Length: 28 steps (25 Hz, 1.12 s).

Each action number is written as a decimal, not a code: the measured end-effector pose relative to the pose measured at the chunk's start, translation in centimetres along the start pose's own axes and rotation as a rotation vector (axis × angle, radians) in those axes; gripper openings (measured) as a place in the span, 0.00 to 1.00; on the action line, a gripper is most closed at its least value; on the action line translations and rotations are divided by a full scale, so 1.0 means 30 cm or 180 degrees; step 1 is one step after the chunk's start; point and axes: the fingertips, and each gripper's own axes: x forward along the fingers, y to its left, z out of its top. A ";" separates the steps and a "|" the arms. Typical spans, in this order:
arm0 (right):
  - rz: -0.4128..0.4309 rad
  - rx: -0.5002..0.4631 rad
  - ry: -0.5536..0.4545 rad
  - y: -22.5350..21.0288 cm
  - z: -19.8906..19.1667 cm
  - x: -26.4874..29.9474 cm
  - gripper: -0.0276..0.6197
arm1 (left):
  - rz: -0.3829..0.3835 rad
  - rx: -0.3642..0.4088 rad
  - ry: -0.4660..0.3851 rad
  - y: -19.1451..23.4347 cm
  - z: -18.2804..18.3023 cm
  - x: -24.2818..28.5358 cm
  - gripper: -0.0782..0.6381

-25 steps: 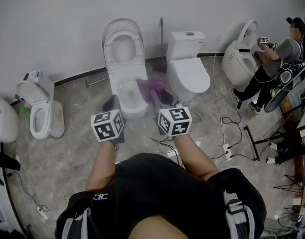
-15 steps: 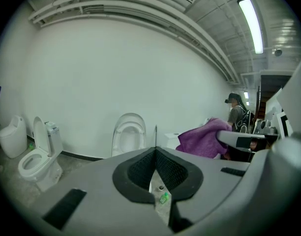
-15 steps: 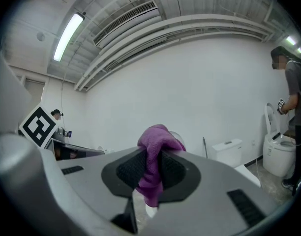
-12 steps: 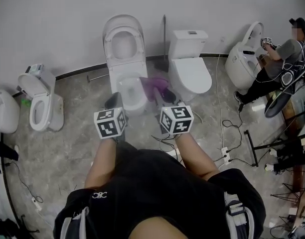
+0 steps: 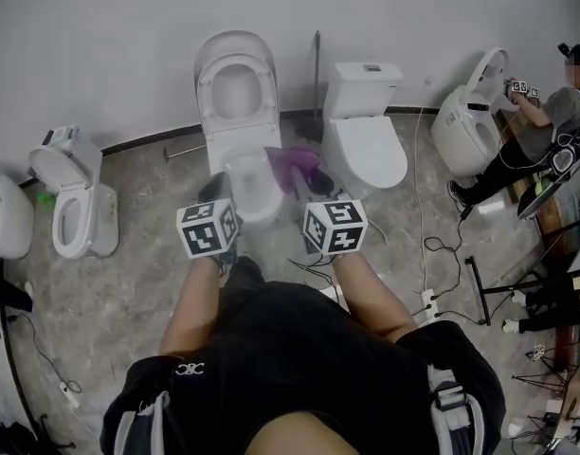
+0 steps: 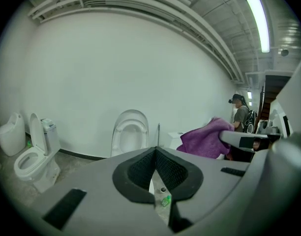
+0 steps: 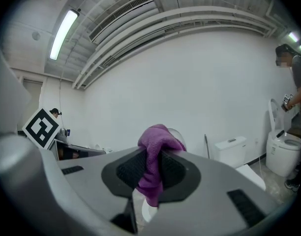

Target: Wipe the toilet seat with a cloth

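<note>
Plainly, the right gripper (image 7: 149, 170) was clenched on the purple cloth (image 7: 154, 149), with a fold bunched above its pads and a tail hanging below them. The left gripper (image 6: 156, 167) had its jaws pressed together with nothing between them.

The toilet seat (image 5: 208, 88) stood tipped up against its lid, ahead of both grippers and higher than the bowl (image 5: 229, 171). Its long axis ran straight away from the tools toward the wall (image 5: 100, 45). The bowl lay between the two gripper tips, with the left tip just off its left flank and the cloth just off its right flank. That put the seat ahead and a little to the left of the cloth-bearing gripper. In that gripper's view a rounded top peeked out just behind the cloth.

I judged the right gripper the one to make the stroke, since it carried the cloth and needed only to go forward and leftward to meet the ring. Whether that ring was the seat alone or seat and lid together, I could not tell for certain.
</note>
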 end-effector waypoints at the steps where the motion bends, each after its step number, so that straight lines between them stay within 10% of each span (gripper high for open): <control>1: -0.0008 -0.0003 0.0009 -0.011 0.003 0.031 0.15 | -0.0011 -0.0007 -0.0004 0.012 0.014 0.029 0.12; 28: -0.0317 0.0158 0.0590 -0.186 -0.042 1.097 0.15 | -0.0254 -0.0150 0.0645 0.625 0.248 0.931 0.12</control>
